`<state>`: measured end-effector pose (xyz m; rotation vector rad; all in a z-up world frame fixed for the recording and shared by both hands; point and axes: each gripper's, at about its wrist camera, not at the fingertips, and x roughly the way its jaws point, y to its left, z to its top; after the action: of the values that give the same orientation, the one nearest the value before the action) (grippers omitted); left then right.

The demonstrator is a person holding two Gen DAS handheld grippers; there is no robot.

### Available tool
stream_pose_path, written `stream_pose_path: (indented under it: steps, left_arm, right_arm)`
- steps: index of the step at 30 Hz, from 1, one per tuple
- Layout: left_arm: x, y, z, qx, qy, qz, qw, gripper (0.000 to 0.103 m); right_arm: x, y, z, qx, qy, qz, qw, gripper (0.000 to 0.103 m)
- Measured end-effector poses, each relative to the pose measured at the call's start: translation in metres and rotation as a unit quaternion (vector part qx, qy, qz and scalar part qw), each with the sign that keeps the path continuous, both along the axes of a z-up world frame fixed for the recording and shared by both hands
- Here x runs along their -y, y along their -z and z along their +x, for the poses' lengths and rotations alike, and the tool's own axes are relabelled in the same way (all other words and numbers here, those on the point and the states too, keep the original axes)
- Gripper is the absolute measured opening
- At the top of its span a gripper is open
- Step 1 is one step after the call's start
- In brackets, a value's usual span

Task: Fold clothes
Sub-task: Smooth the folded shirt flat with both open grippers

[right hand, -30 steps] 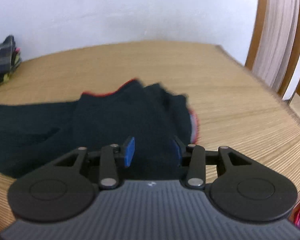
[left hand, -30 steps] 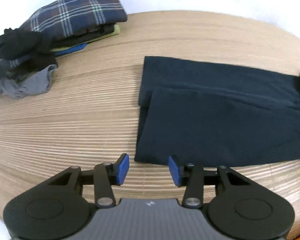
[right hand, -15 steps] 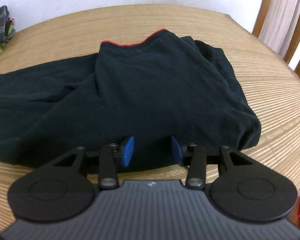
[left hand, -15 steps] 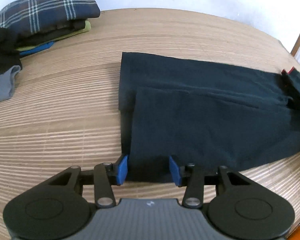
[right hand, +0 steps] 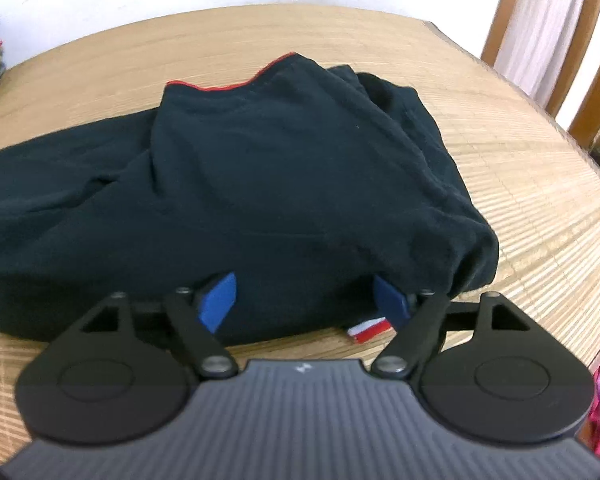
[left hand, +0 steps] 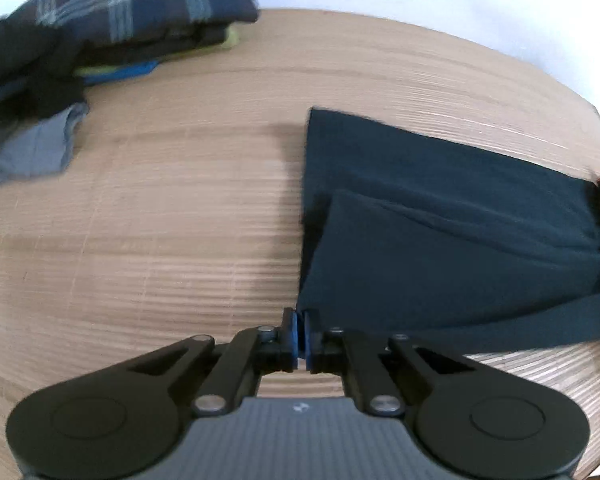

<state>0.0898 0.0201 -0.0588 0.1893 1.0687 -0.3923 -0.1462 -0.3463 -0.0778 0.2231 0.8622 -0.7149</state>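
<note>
Trousers (left hand: 440, 240), dark navy with red piping at the waist, lie flat along the woven bamboo mat (left hand: 160, 220) that covers the table; the leg ends point toward the left gripper and the bunched waist (right hand: 300, 160) sits in front of the right gripper. A stack of folded clothes (left hand: 120, 28), topped by a plaid garment, occupies the far left corner of the mat, well apart from the trousers, presumably as the deposit point for finished items; a grey garment (left hand: 28, 152) lies loose beside it. The left gripper (left hand: 300, 330) has just been closing: its blue pads stand together at the near corner of the leg hem, and the cloth edge meets the fingertips, so a pinch on that corner is likely, though the view does not show fabric between the pads. The right gripper (right hand: 304, 300) has just been opening and now stands wide, its pads straddling the near edge of the waist without pressing it. This arrangement suits gripping both ends to fold the garment lengthwise. A small red, white and blue tab (right hand: 368, 329) shows under the waist edge.
</note>
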Motion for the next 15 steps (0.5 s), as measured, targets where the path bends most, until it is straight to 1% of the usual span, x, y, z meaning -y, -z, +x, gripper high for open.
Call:
stream_pose_path:
  steps: [1,3,5,6,7,8,9,11,12,13,14,15]
  left_arm:
    - [0.0,0.0,-0.002,-0.002,0.0,0.005,1.0,0.005]
    - [0.003,0.001,-0.008,0.0,0.011,0.021,0.9997,0.014]
    - [0.003,-0.001,-0.013,0.003,0.019,0.028,0.9994,0.032]
    - [0.003,-0.004,-0.014,0.006,0.02,0.028,0.9994,0.033]
    - [0.003,-0.008,-0.016,0.009,0.022,0.026,0.9994,0.034]
    - [0.003,-0.013,-0.017,0.014,0.021,0.026,0.9993,0.039]
    - [0.003,-0.017,-0.018,0.02,0.018,0.026,0.9993,0.042]
    - [0.004,-0.023,-0.019,0.03,0.013,0.019,0.9993,0.043]
    - [0.006,-0.025,-0.018,0.034,0.017,0.012,0.9992,0.043]
    - [0.009,-0.026,-0.018,0.037,0.022,0.007,0.9991,0.044]
    - [0.013,-0.025,-0.018,0.039,0.026,0.009,0.9988,0.044]
    - [0.017,-0.024,-0.019,0.043,0.029,0.015,0.9986,0.045]
  right_arm:
    - [-0.002,0.0,0.001,-0.005,-0.003,-0.009,1.0,0.081]
    - [-0.002,0.0,0.002,-0.011,-0.004,-0.019,1.0,0.085]
    - [0.001,0.0,0.002,-0.008,0.003,-0.01,1.0,0.085]
    - [0.003,-0.001,0.001,-0.007,0.008,-0.003,1.0,0.084]
    - [0.003,-0.004,0.001,-0.008,0.014,0.002,1.0,0.081]
    - [-0.001,-0.01,0.0,-0.006,0.019,-0.001,1.0,0.074]
    - [-0.009,-0.021,-0.002,0.007,0.018,-0.011,1.0,0.074]
    - [-0.03,-0.047,0.0,0.048,-0.022,-0.036,0.998,0.076]
    - [-0.04,-0.057,0.005,0.066,-0.056,-0.038,0.996,0.076]
    - [-0.05,-0.065,0.015,0.077,-0.102,-0.023,0.991,0.075]
    - [-0.061,-0.069,0.029,0.088,-0.149,0.005,0.985,0.07]
    - [-0.071,-0.068,0.044,0.095,-0.189,0.038,0.977,0.069]
